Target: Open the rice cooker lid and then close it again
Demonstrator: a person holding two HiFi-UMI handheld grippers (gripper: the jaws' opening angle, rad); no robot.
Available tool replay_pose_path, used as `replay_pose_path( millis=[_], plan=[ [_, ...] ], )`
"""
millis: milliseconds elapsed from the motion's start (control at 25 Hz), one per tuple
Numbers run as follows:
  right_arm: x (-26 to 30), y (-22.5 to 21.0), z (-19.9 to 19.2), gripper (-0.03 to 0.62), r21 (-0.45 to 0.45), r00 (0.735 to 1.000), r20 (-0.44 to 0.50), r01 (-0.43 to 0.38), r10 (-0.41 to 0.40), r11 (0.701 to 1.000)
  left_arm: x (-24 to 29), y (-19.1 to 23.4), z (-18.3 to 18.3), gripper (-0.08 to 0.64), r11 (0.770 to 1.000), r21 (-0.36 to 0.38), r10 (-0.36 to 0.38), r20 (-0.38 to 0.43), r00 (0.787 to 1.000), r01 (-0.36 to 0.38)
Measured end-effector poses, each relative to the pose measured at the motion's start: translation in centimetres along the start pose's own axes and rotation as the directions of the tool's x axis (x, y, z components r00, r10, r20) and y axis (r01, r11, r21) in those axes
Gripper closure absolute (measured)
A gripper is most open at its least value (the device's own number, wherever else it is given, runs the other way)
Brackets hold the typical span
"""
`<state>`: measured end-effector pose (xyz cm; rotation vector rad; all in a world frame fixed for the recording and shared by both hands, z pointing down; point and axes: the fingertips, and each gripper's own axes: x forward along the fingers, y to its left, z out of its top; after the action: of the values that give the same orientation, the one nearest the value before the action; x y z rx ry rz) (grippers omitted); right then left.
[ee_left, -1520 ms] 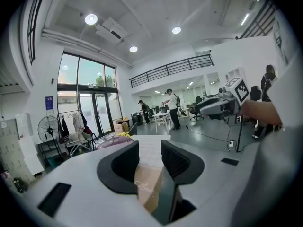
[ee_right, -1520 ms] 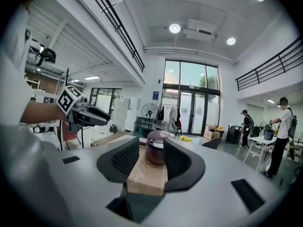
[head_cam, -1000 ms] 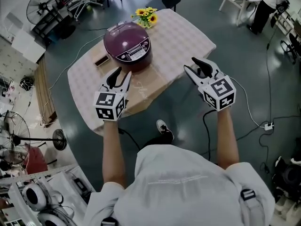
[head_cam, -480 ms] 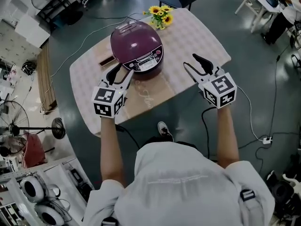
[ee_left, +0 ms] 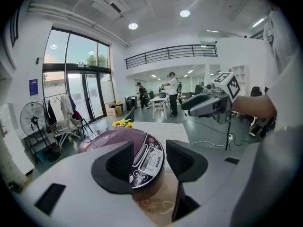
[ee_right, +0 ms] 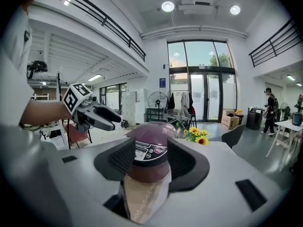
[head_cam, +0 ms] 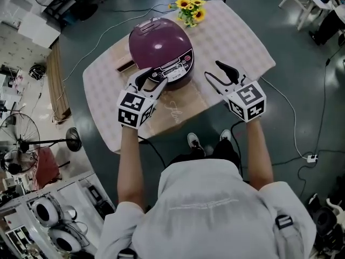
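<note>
Head view shows the rice cooker point(head_cam: 160, 50) standing on the bench point(head_cam: 237, 42), just ahead of the left gripper point(head_cam: 151, 80) and well to the left of the right gripper point(head_cam: 214, 72); sunflowers point(head_cam: 190, 8) sit behind it. Both pairs of fingers are opening, and nothing is clamped in either; each gripper view only frames the cooker through the gap, further ahead. The lid point(head_cam: 156, 36) is a closed, glossy purple dome, hard and smooth, so I judge it slippery and a poor place to pinch; the sloped control panel point(head_cam: 175, 69) at the front is flat, with small round buttons and a display, best left alone. A pale, elongated bar point(ee_left: 139, 154) beside the display looks like the lid release, though I cannot be sure; pressing there with one fingertip seems the likely way in. The lid probably swings on a hinge at the back, perhaps sprung, so it may lift by itself; closing should call for a firm downward push near its front edge until it latches. The squat, rounded body looks heavy and rigid enough to stay put, yet the pale checked cloth point(head_cam: 102, 85) under it is soft and could let it slide; steadying the side with the other gripper seems wise.
</note>
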<state>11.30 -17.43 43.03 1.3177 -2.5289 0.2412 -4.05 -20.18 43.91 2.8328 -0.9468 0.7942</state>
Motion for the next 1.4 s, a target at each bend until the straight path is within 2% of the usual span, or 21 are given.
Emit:
replay_pose_path(
  millis=[200,440,600,880,1120,1400],
  plan=[
    [0.9,-0.8,-1.7,0.369,0.029,1.0,-0.018,-0.023,0.024,0.999,3.0,-0.8,-0.5,0.322,0.998,0.012,-0.06,-0.049,0.997,0.061],
    [1.2,-2.5,-3.2,0.37,0.055,0.997,-0.055,-0.058,0.061,0.997,6.4,-1.4,-1.3,0.295,0.995,0.03,-0.089,-0.139,0.986,0.094],
    [1.8,-3.4,-4.6,0.365,0.074,0.993,-0.073,-0.087,0.092,0.993,8.2,-1.4,-2.9,0.281,0.995,0.056,-0.073,-0.213,0.974,0.086],
    [2.5,-4.7,-6.7,0.365,0.103,0.983,-0.087,-0.151,0.16,0.983,10.4,-1.7,-4.1,0.27,0.994,0.096,-0.03,-0.288,0.957,0.06],
    [3.0,-5.4,-7.9,0.365,0.13,0.975,-0.095,-0.19,0.203,0.973,11.1,-1.3,-4.6,0.27,0.998,0.064,-0.001,-0.286,0.958,0.021],
    [3.6,-6.0,-8.8,0.365,0.145,0.961,-0.118,-0.233,0.251,0.961,11.3,-0.9,-4.3,0.27,0.999,0.004,0.041,-0.223,0.974,-0.041]
  ],
)
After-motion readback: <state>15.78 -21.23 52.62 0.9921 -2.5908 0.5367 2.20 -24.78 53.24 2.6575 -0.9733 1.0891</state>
